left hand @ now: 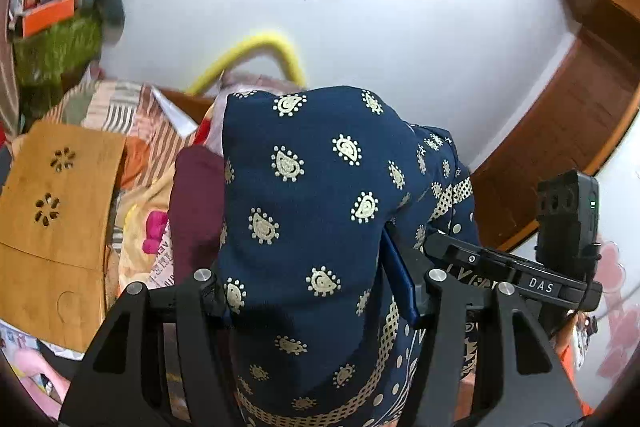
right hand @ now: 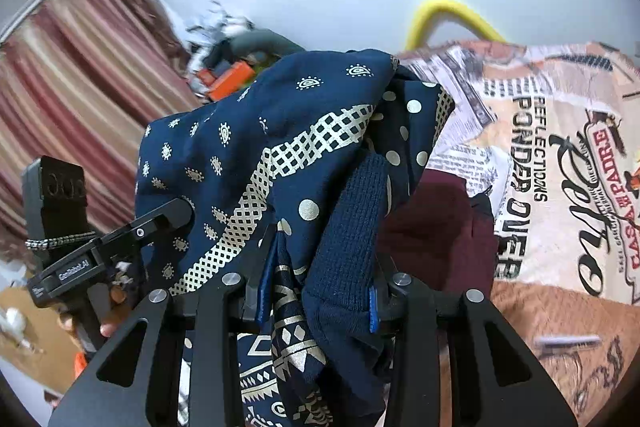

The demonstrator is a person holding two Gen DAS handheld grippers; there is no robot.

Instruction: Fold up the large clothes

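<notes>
Holding a navy-blue printed garment with cream paisley motifs and lattice bands (left hand: pixel 316 195) in both tools, lifted clear above the bed. My left tool (left hand: pixel 316 291) is closed on a thick bunch of this fabric; the cloth fills the gap between the two black fingers and rises ahead of them in a rounded hump, hiding most of what lies beyond. My right tool (right hand: pixel 320 295) is likewise clamped on the same garment (right hand: pixel 256 147), with a plain dark-blue knitted part bunched against its right finger and the lattice band running diagonally away to the upper right.

From the left tool, the right tool's body shows just to the right, close alongside. From the right tool, the left tool's body shows at the left, touching the cloth's edge.

Beyond the left tool, to its left: a light wooden folding board with flower-shaped cut-outs (left hand: pixel 56 203), resting on the bed. Just past the fabric on that side, a maroon cloth (left hand: pixel 196 203). Ahead, a curved yellow tube (left hand: pixel 256 51) against the white wall.

Beyond the right tool, to its right: a beige bedsheet printed with newspaper-style lettering (right hand: pixel 560 163), the maroon cloth lying on it close to the garment. Far left, a red-and-cream striped curtain (right hand: pixel 80 75).
</notes>
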